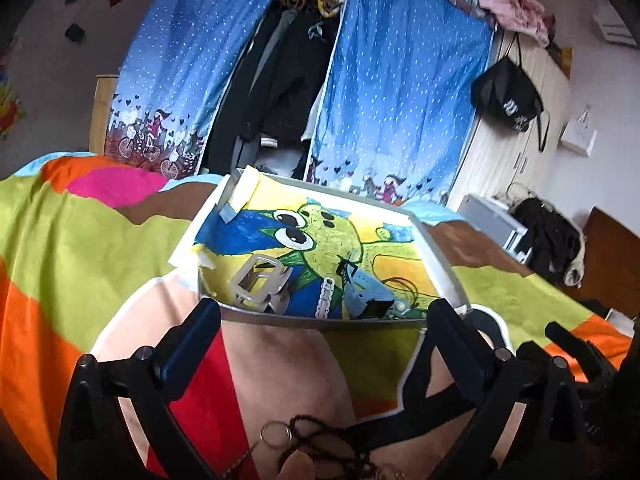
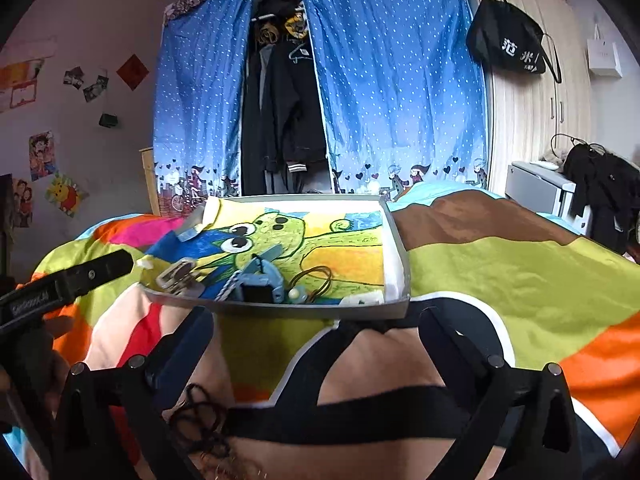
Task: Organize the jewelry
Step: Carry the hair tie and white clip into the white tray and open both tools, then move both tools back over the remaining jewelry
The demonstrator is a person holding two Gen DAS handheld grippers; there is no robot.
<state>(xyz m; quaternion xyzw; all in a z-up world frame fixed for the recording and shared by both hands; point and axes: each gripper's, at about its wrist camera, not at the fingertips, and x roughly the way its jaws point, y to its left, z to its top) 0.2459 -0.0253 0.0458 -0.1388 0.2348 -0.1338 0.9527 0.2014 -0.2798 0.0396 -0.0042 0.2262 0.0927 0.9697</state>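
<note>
Glossy metal clip (image 1: pixel 260 286) on matt crayoned paper (image 1: pixel 384 256); cloth bedspread (image 1: pixel 100 240).

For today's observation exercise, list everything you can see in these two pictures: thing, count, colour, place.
Tray: one, grey, on the bedspread, lined with a frog drawing.
Silver clip: one, tray's near left corner.
White chain: one, tray's near edge.
Blue trinket: one, tray's near edge.
Dark cord loop: one, in tray.
Dark cord with ring: one, bedspread, nearest the cameras.
Bedspread: one, multicoloured.
Curtains: two, blue.
Black bag: one, hanging on wardrobe.
Left gripper: black, jaws open.
Right gripper: black, jaws open.
</note>
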